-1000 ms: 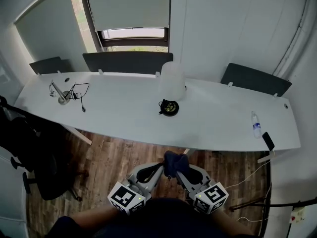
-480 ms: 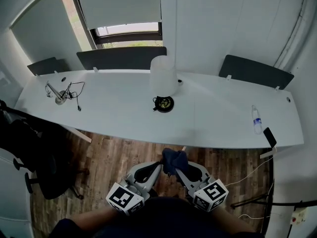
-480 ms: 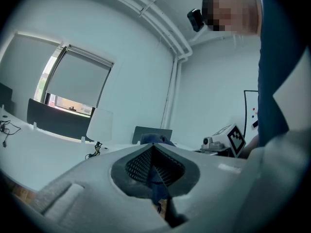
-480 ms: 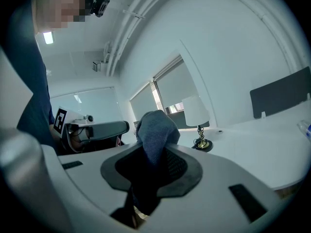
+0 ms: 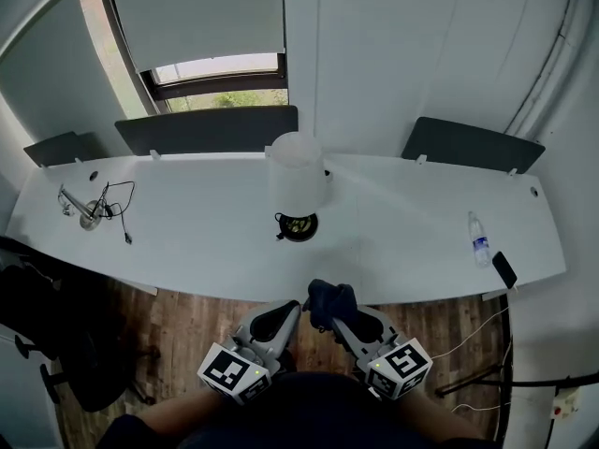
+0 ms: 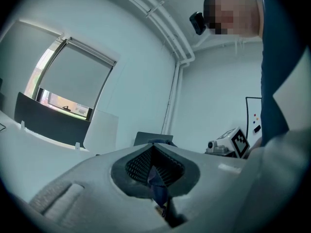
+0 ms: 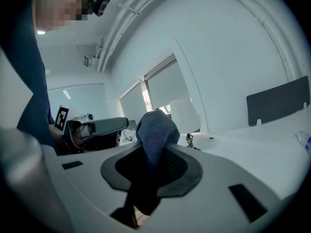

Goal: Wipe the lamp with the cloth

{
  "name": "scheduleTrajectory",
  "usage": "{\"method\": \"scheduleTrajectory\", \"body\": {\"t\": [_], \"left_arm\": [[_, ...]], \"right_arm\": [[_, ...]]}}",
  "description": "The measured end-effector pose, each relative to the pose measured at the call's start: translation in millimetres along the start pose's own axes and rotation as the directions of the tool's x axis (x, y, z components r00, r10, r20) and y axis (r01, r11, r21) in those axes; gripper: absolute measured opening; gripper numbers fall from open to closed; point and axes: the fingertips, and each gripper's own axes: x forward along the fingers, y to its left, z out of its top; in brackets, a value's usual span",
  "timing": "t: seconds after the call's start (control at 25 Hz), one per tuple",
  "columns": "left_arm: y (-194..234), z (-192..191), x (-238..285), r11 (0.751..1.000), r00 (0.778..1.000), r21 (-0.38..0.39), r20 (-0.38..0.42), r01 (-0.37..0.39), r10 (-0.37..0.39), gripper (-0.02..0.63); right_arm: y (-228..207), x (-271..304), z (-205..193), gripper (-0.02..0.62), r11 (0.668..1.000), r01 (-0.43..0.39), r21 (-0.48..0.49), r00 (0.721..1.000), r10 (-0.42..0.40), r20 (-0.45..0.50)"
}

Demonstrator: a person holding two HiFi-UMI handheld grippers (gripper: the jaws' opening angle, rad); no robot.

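A white lamp [image 5: 298,181] stands mid-worktop [image 5: 402,227], with a bottle [image 5: 478,240] and a dark phone [image 5: 504,269] near the right end and cables [image 5: 103,204] near the left end. Off the near edge, over wooden floor [image 5: 201,309], the left gripper [image 5: 284,314] and right gripper [image 5: 348,321] meet at a dark blue cloth [image 5: 329,299].

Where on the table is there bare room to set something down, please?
The table has two broad free patches. One lies between the lamp and the water bottle, the other between the lamp and the cables. It is crowded at the far left around the cables, and at the right end where the bottle and phone lie.
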Motion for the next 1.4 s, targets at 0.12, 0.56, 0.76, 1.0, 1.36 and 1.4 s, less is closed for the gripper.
{"method": "scheduleTrajectory", "body": {"t": [0.12,0.56,0.76,1.0,1.36,1.4], "left_arm": [[37.9,14.2,21.9,0.999,0.999,-0.012,0.003,0.042,-0.042,0.005],[140.1,58.2,86.5,0.99,0.99,0.007,0.034,0.139,-0.14,0.005],[163.3,78.9,109.7,0.997,0.996,0.036,0.052,0.073,-0.075,0.005],[182.3,93.7,139.2,0.998,0.997,0.06,0.072,-0.031,0.026,0.005],[197.1,103.7,163.4,0.988,0.99,0.08,0.062,-0.129,0.125,0.005],[199.4,104.2,164.1,0.987,0.989,0.08,0.061,-0.138,0.133,0.005]], "right_arm": [[-19.8,33.5,13.0,0.093,0.998,0.055,0.008,0.998,-0.055,0.004],[-83.6,106.2,57.8,0.092,0.973,0.224,0.052,0.972,-0.227,0.065],[-116.3,115.1,89.6,0.092,0.978,0.206,0.03,0.971,-0.208,0.121],[-162.4,136.9,130.6,0.092,0.988,0.155,-0.002,0.973,-0.152,0.171],[-202.3,185.9,132.7,0.094,0.998,0.066,0.001,0.988,-0.066,0.14],[-205.0,190.9,127.7,0.092,0.998,0.061,0.006,0.99,-0.061,0.127]]}}
